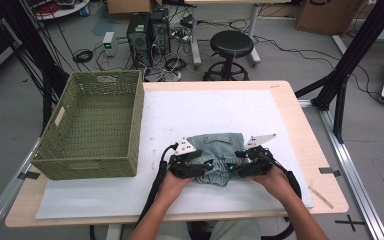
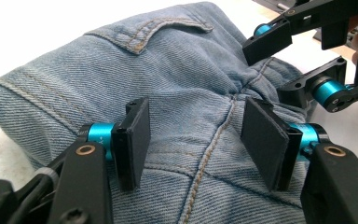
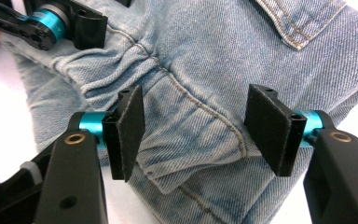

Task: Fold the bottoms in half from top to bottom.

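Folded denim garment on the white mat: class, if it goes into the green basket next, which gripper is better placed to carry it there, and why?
Probably the left gripper: it works the side of the denim garment nearer the green basket. The right gripper sits on the far side. Both stand open over the cloth, gripping nothing.

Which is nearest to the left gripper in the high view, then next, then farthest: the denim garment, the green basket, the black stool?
1. Denim garment: right at the left gripper, mid-table.
2. Green basket: on the table's left side.
3. Black stool: on the floor beyond the table.
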Tool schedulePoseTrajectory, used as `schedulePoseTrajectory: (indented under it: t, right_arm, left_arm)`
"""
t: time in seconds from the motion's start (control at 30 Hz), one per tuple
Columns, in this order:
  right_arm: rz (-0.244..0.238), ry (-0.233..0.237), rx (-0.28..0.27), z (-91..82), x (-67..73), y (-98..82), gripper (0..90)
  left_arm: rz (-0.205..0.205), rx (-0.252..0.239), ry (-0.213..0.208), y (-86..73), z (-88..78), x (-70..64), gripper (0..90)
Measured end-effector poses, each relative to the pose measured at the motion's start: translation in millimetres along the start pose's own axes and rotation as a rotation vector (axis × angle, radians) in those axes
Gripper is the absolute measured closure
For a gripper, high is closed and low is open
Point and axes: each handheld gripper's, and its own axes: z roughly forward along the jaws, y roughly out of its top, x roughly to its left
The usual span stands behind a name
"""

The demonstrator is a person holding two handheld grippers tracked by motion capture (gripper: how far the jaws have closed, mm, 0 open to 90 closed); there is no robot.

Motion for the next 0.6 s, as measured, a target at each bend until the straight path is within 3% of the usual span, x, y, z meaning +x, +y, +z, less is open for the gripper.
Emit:
schedulePoseTrajectory:
  t: [0.1, 0.23, 0.33, 0.6]
  right_arm:
    - [0.011, -0.001, -0.076, -9.0, -0.9, -1.8, 34.3]
    - [0.01, -0.064, -0.195, -30.0, -1.5, -6.5, 28.8]
    - [0.006, -0.086, -0.218, -42.2, -4.2, -6.8, 27.3]
    - [0.005, -0.104, -0.209, -49.9, -9.2, -11.9, 26.7]
  left_arm:
    - [-0.005, -0.052, 0.008, 3.6, -7.2, -0.5, 39.0]
    - [0.027, -0.118, 0.039, 9.2, -20.1, -1.7, 29.8]
    - [0.029, -0.169, 0.057, 14.3, -30.9, 0.1, 25.5]
    - [0.035, -0.199, 0.073, 18.0, -46.2, 5.4, 25.3]
